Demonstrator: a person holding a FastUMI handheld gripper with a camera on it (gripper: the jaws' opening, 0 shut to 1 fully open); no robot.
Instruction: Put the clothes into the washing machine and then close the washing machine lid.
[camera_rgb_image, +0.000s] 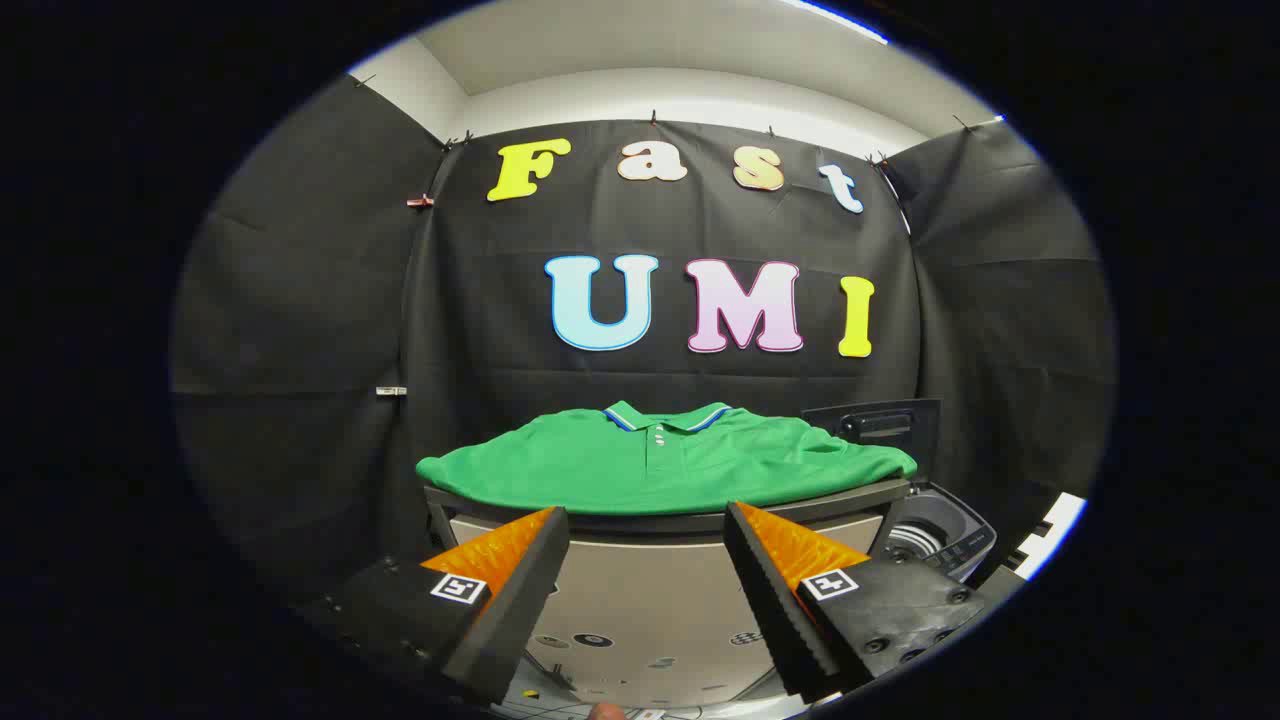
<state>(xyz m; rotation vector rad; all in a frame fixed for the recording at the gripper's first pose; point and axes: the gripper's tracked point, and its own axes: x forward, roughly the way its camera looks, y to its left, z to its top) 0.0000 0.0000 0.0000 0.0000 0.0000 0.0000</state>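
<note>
A green polo shirt (660, 462) with a blue-and-white trimmed collar lies spread flat on a table (660, 522), just beyond my fingertips. To the right of the table and lower down stands the washing machine (940, 535), its dark lid (880, 425) raised upright and its drum opening showing. My gripper (647, 512) is open, held in front of the table's near edge, with nothing between its fingers.
The table's pale front panel (650, 600) fills the space between and below the fingers. Black cloth walls close in behind and on both sides. A patch of floor with small round marks (600, 640) shows under the table.
</note>
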